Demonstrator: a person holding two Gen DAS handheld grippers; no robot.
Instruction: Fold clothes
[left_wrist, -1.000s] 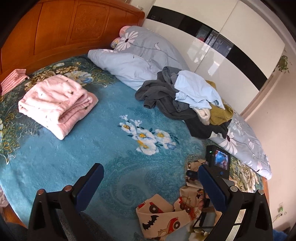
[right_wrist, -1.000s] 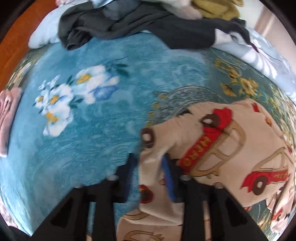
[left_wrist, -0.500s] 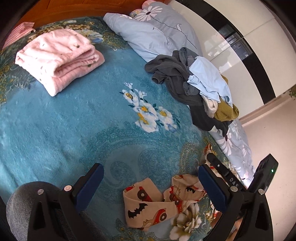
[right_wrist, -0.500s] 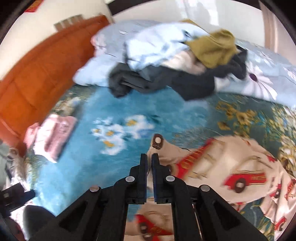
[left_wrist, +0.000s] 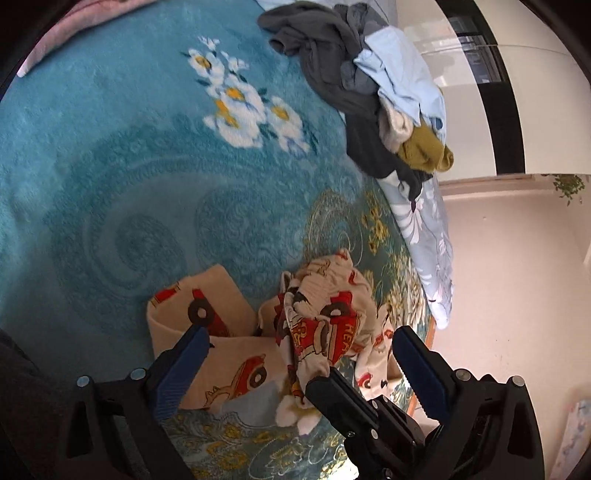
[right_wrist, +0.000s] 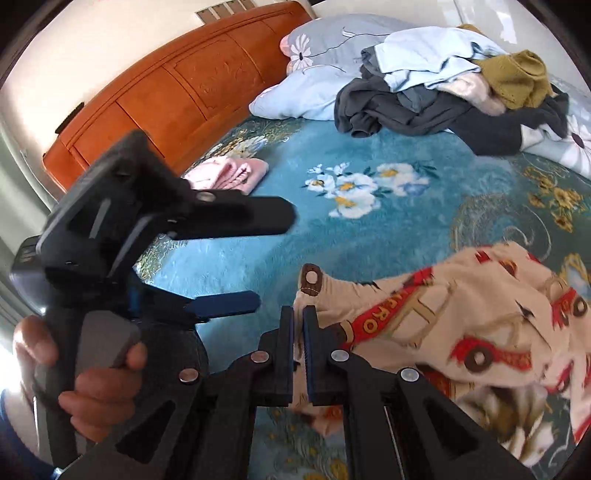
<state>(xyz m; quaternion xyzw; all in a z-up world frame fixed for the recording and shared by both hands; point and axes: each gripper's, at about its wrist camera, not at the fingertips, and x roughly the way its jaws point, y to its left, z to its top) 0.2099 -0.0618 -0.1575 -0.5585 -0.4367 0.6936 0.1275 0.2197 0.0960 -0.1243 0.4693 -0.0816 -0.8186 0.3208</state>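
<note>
Right wrist view, fingers (right_wrist: 308, 334) pinching car-print garment (right_wrist: 461, 325), left gripper (left_wrist: 299, 354) spread wide.

A teal floral blanket (right_wrist: 280, 236) lies below an orange wooden headboard (right_wrist: 177, 88) and pillows (right_wrist: 325, 48).

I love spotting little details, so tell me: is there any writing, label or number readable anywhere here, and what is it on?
"HERO": only in part, on the red cars printed on the cream car-print garment. The right wrist view shows "RO" on a red car body; the left wrist view shows "HE".
Other lettering on the printed cars: too blurred or creased to read.
The grippers, the wooden headboard and the pile of unfolded clothes: no readable text.
</note>
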